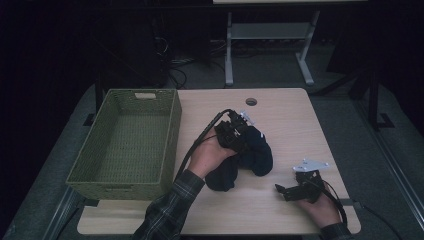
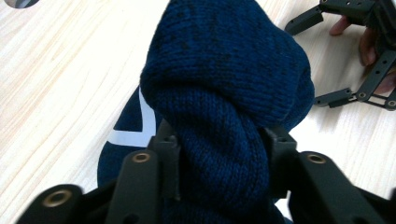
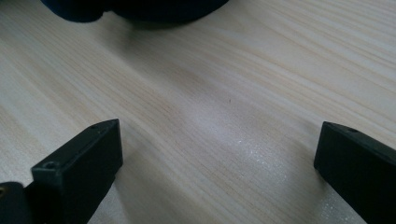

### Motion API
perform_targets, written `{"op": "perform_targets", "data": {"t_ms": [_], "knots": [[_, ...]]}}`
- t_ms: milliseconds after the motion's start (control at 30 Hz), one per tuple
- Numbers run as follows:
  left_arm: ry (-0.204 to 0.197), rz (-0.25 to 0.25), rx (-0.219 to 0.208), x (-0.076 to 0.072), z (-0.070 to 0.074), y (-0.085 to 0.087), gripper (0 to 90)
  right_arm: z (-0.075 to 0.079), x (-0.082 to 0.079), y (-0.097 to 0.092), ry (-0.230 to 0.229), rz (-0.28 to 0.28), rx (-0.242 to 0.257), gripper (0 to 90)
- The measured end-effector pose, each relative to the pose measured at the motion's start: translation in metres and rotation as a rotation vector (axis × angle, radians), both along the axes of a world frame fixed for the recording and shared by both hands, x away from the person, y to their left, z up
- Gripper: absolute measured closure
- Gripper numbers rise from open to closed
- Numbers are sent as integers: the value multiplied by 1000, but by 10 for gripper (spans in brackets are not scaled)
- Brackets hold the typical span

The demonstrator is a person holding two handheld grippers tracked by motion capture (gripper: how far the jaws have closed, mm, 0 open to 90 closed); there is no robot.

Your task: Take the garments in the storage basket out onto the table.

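At the left of the high view a green woven basket (image 1: 131, 141) sits on the table (image 1: 280, 112), with nothing inside it. Right of it, mid-frame, the left gripper (image 1: 243, 134) presses down into a dark blue knit cloth (image 1: 250, 160) bunched on the tabletop. In the left gripper view the cloth (image 2: 224, 84) rises as a thick fold between the jaws, which are clamped on it from both sides. At lower right the right gripper (image 1: 281, 189) rests just beside the cloth, apart from it, jaws spread wide over bare wood.
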State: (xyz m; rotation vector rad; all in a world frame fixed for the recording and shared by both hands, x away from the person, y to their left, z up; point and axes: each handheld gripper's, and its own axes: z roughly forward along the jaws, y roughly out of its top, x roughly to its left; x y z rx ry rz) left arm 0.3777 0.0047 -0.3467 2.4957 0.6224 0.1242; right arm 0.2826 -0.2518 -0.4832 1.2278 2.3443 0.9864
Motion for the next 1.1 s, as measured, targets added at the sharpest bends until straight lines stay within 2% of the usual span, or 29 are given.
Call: {"op": "perform_targets", "data": {"t_ms": [133, 333, 433, 600, 900, 967, 1100], "knots": [[9, -1, 3, 1, -6, 1, 462, 0, 0, 0, 0, 0, 0, 7], [-16, -6, 22, -1, -7, 4, 284, 0, 0, 0, 0, 0, 0, 7], [-22, -9, 21, -4, -5, 6, 248, 0, 0, 0, -1, 0, -1, 7], [-34, -14, 20, -7, 1, 11, 210, 0, 0, 0, 0, 1, -1, 7], [-30, -16, -11, -13, 7, 17, 177, 0, 0, 0, 0, 0, -1, 7], [-30, -25, -32, -16, 11, 20, 176, 0, 0, 0, 0, 0, -1, 7], [-32, -35, -24, -19, 16, 22, 159, 0, 0, 0, 0, 0, -1, 7]]}}
